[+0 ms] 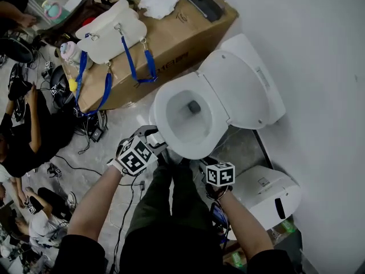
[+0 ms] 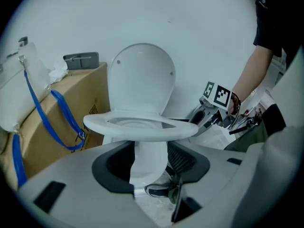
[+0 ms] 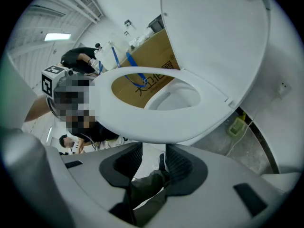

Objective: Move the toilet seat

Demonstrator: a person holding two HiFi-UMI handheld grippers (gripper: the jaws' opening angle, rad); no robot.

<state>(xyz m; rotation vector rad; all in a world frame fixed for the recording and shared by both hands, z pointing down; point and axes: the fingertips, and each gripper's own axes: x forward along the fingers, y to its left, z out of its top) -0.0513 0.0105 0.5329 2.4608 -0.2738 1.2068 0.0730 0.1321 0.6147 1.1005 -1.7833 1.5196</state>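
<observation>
The white toilet seat (image 1: 166,108) lies over the bowl, and its lid (image 1: 242,87) stands up against the wall. My left gripper (image 1: 153,141) is at the seat's front left rim, open. In the left gripper view the seat (image 2: 142,126) runs level just above the empty gap between the jaws of the left gripper (image 2: 149,158). My right gripper (image 1: 204,165) is at the front right of the bowl. The right gripper view looks up at the underside of the seat (image 3: 156,122), which lies just over the right gripper (image 3: 153,160), open with only my trouser leg behind the gap.
A cardboard box (image 1: 171,39) with a white bag on blue straps (image 1: 111,30) stands left of the toilet. A white unit (image 1: 268,193) sits on the floor at the right, against the wall (image 1: 319,67). Cables (image 1: 85,136) and people (image 1: 23,136) fill the floor at left.
</observation>
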